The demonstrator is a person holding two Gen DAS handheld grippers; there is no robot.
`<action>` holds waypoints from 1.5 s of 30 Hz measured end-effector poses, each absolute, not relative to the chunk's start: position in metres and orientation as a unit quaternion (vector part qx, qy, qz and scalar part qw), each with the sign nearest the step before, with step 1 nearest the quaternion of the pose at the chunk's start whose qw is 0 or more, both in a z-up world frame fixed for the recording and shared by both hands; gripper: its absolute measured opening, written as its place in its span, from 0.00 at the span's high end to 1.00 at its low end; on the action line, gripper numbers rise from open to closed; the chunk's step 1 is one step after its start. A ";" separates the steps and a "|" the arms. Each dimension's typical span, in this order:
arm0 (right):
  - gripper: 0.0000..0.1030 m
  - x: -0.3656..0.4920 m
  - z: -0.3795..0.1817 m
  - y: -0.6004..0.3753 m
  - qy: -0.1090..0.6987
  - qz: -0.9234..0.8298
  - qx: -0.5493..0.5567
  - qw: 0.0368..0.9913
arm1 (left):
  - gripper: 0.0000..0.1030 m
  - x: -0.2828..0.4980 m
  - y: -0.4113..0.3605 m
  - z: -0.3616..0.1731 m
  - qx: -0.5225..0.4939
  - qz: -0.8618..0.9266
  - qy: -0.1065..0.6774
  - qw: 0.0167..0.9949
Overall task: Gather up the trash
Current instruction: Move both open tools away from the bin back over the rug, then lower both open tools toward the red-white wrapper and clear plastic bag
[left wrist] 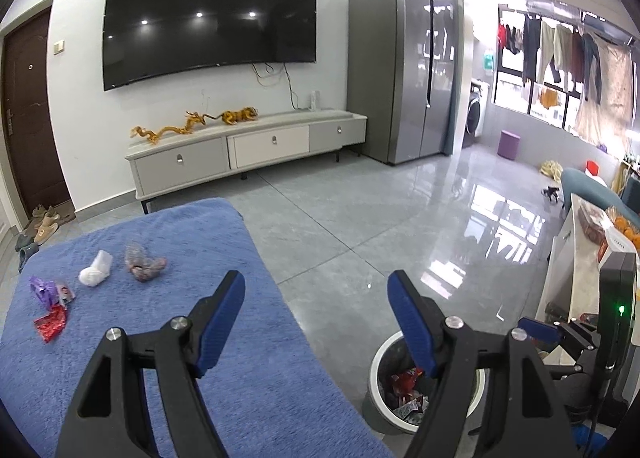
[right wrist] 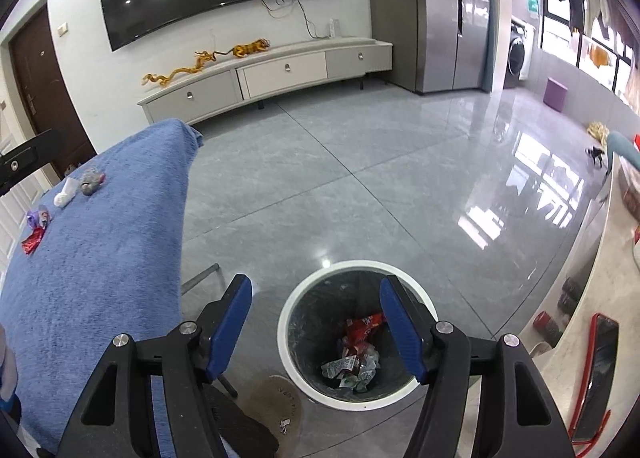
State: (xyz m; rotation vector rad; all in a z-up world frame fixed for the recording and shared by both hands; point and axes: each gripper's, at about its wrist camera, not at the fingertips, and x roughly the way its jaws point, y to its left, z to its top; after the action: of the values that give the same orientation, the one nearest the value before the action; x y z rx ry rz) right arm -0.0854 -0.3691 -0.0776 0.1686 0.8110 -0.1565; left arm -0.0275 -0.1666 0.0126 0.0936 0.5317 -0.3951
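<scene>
Several pieces of trash lie on a blue towel-covered table (left wrist: pixel 168 338): a white crumpled tissue (left wrist: pixel 95 270), a clear wrapper with brown contents (left wrist: pixel 142 264), a purple wrapper (left wrist: pixel 46 290) and a red wrapper (left wrist: pixel 50 324). My left gripper (left wrist: pixel 316 278) hangs open and empty over the table's right edge, to the right of these pieces. On the floor stands a white-rimmed bin (right wrist: pixel 288 338) with wrappers (right wrist: pixel 356 346) inside. My right gripper (right wrist: pixel 317 282) is open and empty above the bin. One of its blue fingers (left wrist: pixel 536 328) shows in the left wrist view.
A grey tiled floor (right wrist: pixel 360 178) stretches to a TV cabinet (left wrist: pixel 240 146) and a fridge (left wrist: pixel 404 66). A white counter (right wrist: pixel 576 298) at the right holds a red-cased phone (right wrist: pixel 596 370). A slipper (right wrist: pixel 276 406) lies beside the bin.
</scene>
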 end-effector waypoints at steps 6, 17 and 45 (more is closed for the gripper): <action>0.37 -0.089 -0.056 -0.343 0.380 -0.067 0.059 0.921 | 0.24 -0.042 -0.131 0.023 0.029 -0.174 0.240 0.955; 0.36 -0.080 -0.035 -0.273 0.363 -0.040 0.028 0.931 | 0.24 -0.054 -0.028 0.027 -0.023 -0.093 0.218 0.971; 0.30 -0.076 -0.017 -0.212 0.314 -0.023 0.031 0.949 | 0.24 -0.077 0.062 0.016 -0.040 0.003 0.207 0.978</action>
State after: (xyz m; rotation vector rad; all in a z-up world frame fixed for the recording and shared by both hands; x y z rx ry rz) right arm -0.0764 -0.2121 -0.0170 0.0638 0.6396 -0.0459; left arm -0.0768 0.0625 0.0163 -0.0796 0.4165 0.0070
